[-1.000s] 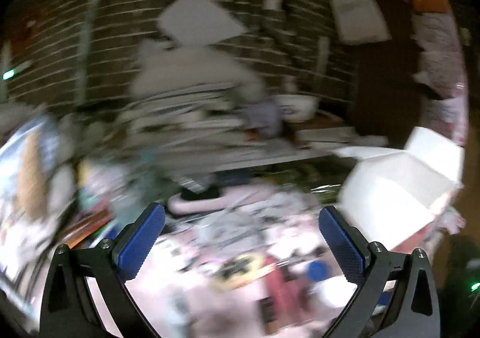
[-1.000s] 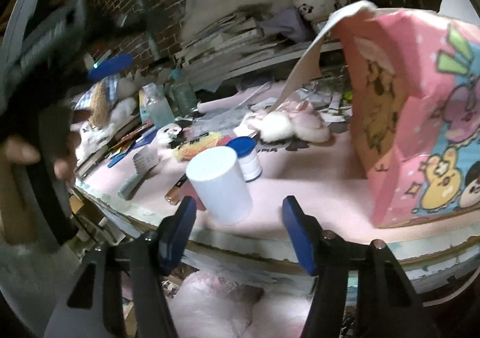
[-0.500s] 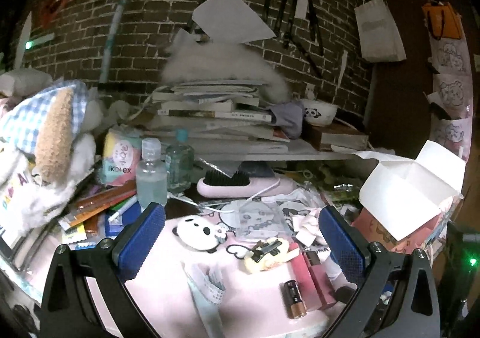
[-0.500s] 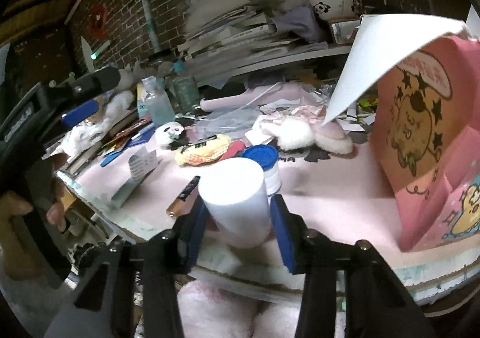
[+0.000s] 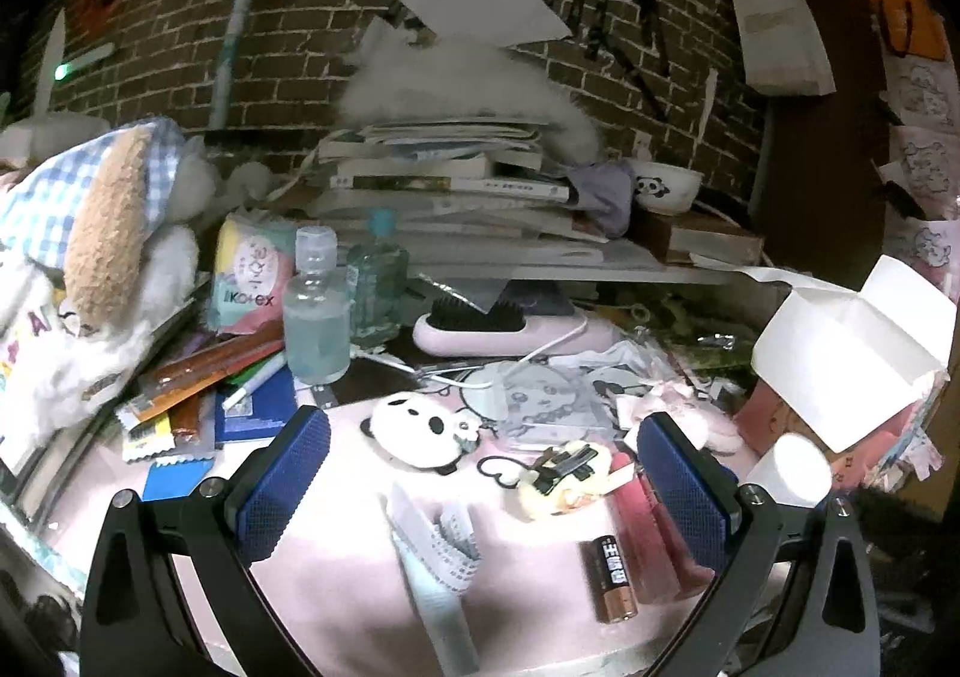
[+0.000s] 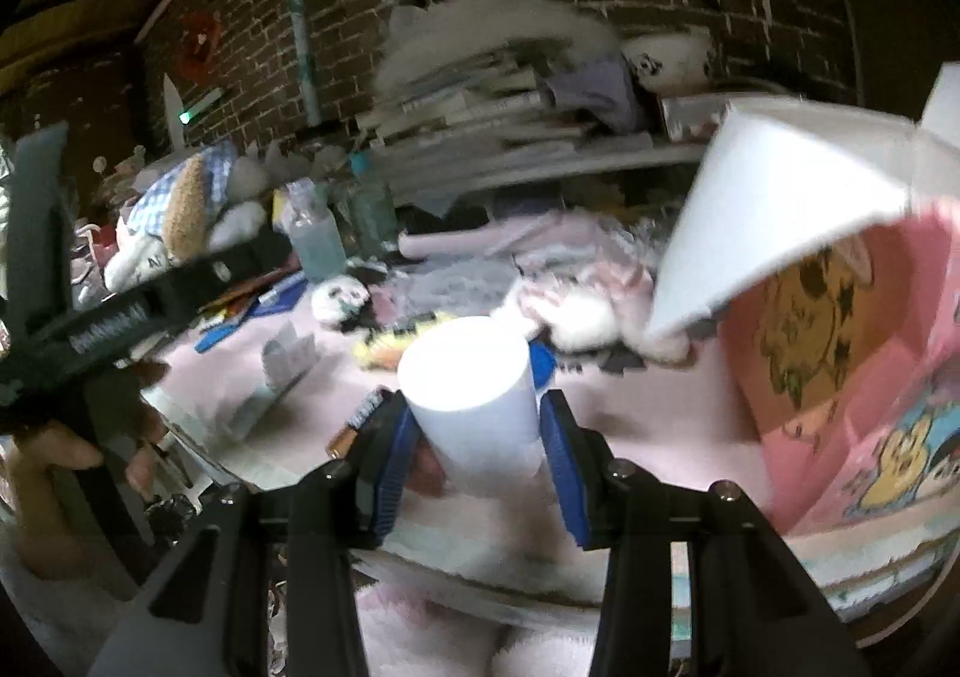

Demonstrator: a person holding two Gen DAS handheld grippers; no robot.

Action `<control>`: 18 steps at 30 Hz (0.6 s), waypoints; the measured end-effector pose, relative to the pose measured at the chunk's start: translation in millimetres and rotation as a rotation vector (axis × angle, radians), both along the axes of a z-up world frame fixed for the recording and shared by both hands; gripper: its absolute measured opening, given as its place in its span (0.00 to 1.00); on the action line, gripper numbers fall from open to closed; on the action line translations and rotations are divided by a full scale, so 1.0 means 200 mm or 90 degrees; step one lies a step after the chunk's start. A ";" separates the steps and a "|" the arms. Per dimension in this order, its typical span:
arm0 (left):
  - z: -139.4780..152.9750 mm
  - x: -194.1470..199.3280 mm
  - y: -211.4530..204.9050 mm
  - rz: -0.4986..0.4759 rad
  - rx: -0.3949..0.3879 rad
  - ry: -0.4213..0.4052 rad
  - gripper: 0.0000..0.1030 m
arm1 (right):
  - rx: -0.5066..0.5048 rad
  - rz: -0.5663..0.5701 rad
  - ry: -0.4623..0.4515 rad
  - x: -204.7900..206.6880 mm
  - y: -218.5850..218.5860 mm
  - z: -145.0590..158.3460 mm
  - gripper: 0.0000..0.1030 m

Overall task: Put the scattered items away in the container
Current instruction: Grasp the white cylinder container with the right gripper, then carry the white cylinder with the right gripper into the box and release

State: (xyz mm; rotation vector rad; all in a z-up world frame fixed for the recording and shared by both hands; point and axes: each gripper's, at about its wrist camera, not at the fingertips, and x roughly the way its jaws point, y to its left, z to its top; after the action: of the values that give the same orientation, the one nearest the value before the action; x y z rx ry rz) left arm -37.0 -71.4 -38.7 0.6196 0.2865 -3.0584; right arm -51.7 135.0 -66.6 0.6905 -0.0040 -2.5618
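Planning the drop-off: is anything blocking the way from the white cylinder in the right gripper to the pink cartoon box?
The right gripper is shut on the white cylinder. The pink box stands to its right, but its white flap hangs over the opening, partly barring entry.

Box flap (image 6: pixel 774 209) overhangs pink box (image 6: pixel 858 389) opening.

Pinks and whites across my cluttered desk

I see a white cup (image 6: pixel 474 389), pink cartoon-printed box (image 6: pixel 852 377), black-and-white panda pouch (image 5: pixel 414 428), blue-checked plush (image 5: pixel 96 209), and copper-and-black battery (image 5: pixel 615 578).
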 end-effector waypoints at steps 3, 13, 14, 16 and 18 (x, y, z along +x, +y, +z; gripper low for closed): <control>0.00 0.00 -0.01 0.003 -0.001 -0.003 1.00 | -0.003 0.016 0.025 0.02 -0.03 0.07 0.38; -0.02 -0.02 0.01 -0.011 -0.003 -0.017 1.00 | 0.003 0.020 0.117 0.05 -0.02 0.37 0.38; -0.02 -0.02 0.01 -0.013 -0.002 -0.019 1.00 | 0.011 0.005 0.126 0.04 0.01 0.41 0.38; -0.03 -0.03 0.02 -0.015 -0.002 -0.023 1.00 | 0.026 -0.028 0.133 0.02 0.07 0.47 0.38; -0.03 -0.05 0.03 -0.019 -0.002 -0.027 1.00 | 0.035 -0.060 0.123 -0.01 0.15 0.54 0.38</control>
State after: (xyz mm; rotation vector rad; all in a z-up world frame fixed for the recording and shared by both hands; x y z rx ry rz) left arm -46.1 -64.6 -45.6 0.6937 0.2736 -3.0693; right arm -53.9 164.9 41.5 0.4705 0.1002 -2.7187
